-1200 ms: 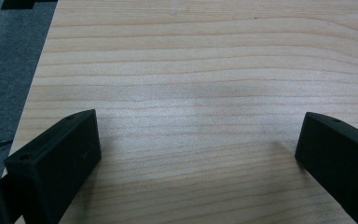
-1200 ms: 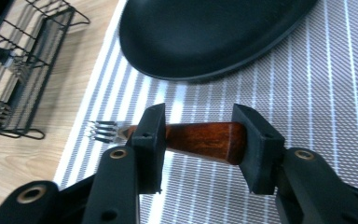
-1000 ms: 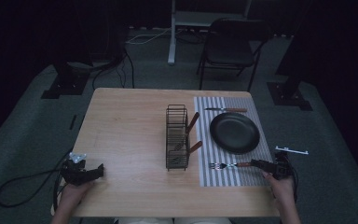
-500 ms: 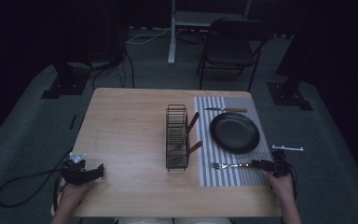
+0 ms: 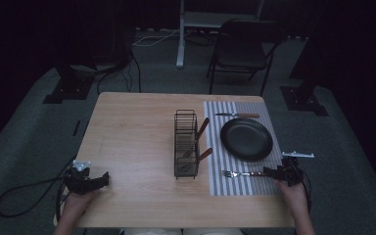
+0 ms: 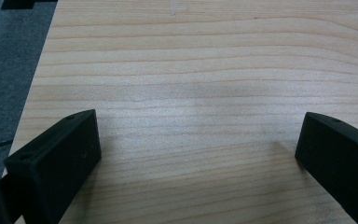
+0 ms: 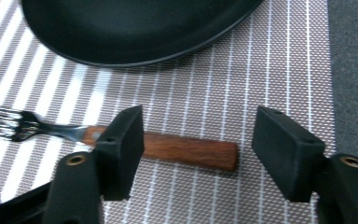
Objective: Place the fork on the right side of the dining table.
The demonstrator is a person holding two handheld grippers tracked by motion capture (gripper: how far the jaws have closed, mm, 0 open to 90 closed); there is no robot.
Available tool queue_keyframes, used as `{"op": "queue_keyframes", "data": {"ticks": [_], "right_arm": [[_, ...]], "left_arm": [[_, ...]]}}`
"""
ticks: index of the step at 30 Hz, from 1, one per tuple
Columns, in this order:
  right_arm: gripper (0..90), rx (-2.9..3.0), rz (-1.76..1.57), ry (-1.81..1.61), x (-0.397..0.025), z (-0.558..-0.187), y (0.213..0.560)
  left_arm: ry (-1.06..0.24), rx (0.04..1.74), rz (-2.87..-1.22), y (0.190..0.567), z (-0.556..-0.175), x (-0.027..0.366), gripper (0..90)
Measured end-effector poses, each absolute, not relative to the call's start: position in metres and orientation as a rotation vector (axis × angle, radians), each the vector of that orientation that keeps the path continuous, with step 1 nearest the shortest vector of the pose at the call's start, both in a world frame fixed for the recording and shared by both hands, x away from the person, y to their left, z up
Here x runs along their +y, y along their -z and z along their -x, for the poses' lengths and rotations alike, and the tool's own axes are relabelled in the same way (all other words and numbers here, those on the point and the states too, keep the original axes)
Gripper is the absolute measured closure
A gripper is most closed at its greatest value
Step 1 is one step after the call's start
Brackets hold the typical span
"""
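Right gripper view shows the right tool (image 7: pixel 198 154) spread open astride the fork (image 7: pixel 121 140) handle, lying flat on the striped mat (image 7: pixel 279 70) beside the plate (image 7: pixel 135 28) like a place setting, while the left tool (image 6: pixel 198 158) rests open on bare counter (image 6: pixel 205 60).

Dark things on pale wood
Black plate (image 7: pixel 135 28), grey white-striped mat (image 7: pixel 279 70), red-brown fork (image 7: pixel 121 142) handle, black rack (image 5: pixel 185 144).

Dark studio: stand bases (image 5: pixel 67 88), floor cables (image 5: pixel 149 39).

Black block-jawed left gripper (image 5: pixel 99 180) with looping cable, brass-coloured screws on the right gripper (image 7: pixel 198 154), seemingly.
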State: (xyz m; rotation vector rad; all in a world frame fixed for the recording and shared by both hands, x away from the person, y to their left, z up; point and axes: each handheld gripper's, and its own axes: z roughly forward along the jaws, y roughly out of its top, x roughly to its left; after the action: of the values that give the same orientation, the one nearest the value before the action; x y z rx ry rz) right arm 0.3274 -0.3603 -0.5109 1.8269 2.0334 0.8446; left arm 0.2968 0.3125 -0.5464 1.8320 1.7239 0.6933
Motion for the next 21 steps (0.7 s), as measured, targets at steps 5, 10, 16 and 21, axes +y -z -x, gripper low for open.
{"op": "queue_keyframes", "data": {"ticks": [5,10,16,21], "right_arm": [[20.7,2.045,-1.805,-0.885,-0.353,-0.318,0.509],[15.1,2.066,-1.764,-0.911,-0.341,-0.304,0.513],[12.5,2.067,-1.744,-0.856,-0.333,-0.293,0.521],[12.5,1.985,-1.752,-0.845,-0.332,-0.283,0.526]], "left_arm": [[-0.693,1.724,-1.832,0.546,-0.297,0.313,0.2],[-0.693,1.725,-1.829,0.546,-0.297,0.312,0.2],[-0.693,1.725,-1.83,0.546,-0.297,0.312,0.2],[-0.692,1.725,-1.83,0.546,-0.297,0.312,0.2]]}}
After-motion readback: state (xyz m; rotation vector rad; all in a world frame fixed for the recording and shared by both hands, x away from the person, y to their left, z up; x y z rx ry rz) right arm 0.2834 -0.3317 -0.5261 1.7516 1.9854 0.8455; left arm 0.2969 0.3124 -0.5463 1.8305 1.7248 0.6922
